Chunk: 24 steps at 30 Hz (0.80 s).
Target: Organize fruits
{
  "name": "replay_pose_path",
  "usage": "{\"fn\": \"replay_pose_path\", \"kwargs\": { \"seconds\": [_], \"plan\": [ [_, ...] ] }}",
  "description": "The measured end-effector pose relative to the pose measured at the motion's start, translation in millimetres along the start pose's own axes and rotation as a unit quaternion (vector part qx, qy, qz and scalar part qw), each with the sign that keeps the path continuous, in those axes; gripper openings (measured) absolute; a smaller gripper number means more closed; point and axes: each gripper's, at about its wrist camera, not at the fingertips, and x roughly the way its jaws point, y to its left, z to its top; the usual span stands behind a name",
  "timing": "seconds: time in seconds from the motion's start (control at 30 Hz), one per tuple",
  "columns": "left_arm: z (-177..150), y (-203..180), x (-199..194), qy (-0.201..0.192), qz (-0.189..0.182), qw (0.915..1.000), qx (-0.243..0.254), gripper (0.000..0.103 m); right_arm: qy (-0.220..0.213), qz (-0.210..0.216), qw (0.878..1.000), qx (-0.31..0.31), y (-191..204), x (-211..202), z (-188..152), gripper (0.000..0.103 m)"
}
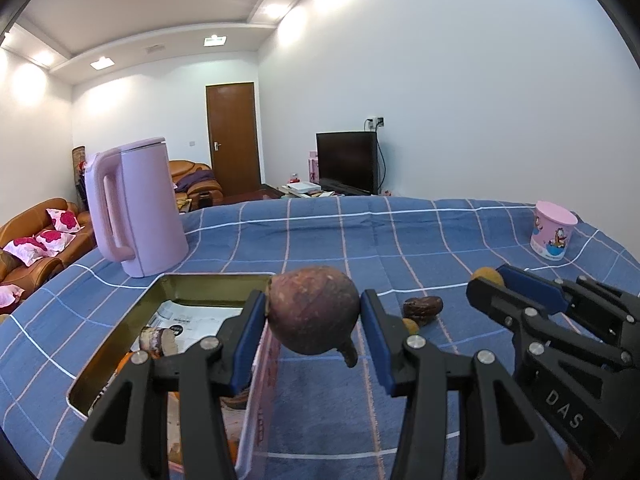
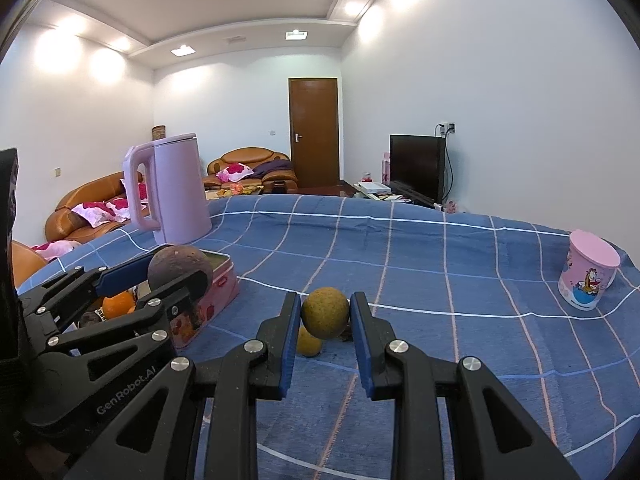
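1. The table (image 1: pixel 420 240), under a blue checked cloth, carries everything; a pink kettle (image 1: pixel 138 208) stands at ten o'clock and a pink cup (image 1: pixel 554 234) at two o'clock.
2. The tin box (image 1: pixel 120 320), at eight o'clock from the left tongs, already holds an orange (image 2: pixel 118 304) and other pieces on a paper lining.
3. The left tongs (image 1: pixel 314 314) are part open and clamped on a purple-brown round fruit (image 1: pixel 314 312), held clear of the cloth just beside the box's right wall.
4. The right tongs (image 2: pixel 325 316) are closed about as far as they go on a small yellow-green fruit (image 2: pixel 325 312), lifted above a second yellow fruit (image 2: pixel 308 344) on the cloth.
5. A dark wrinkled fruit (image 1: pixel 423 307) lies loose at three o'clock from the purple one.
6. To do this step well, I would carry the purple fruit toward nine o'clock until it is past the rim, lower it onto a free patch of paper, then release; dropping it early risks it rolling off the wall.
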Motion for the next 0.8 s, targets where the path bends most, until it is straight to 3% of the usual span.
{"fn": "replay_pose_path", "kwargs": {
  "seconds": [0.8],
  "plan": [
    [-4,36,-11,0.003,0.015,0.9996,-0.023,0.050,0.005,0.029,0.999,-0.022,37,9,5,0.027]
  ]
}}
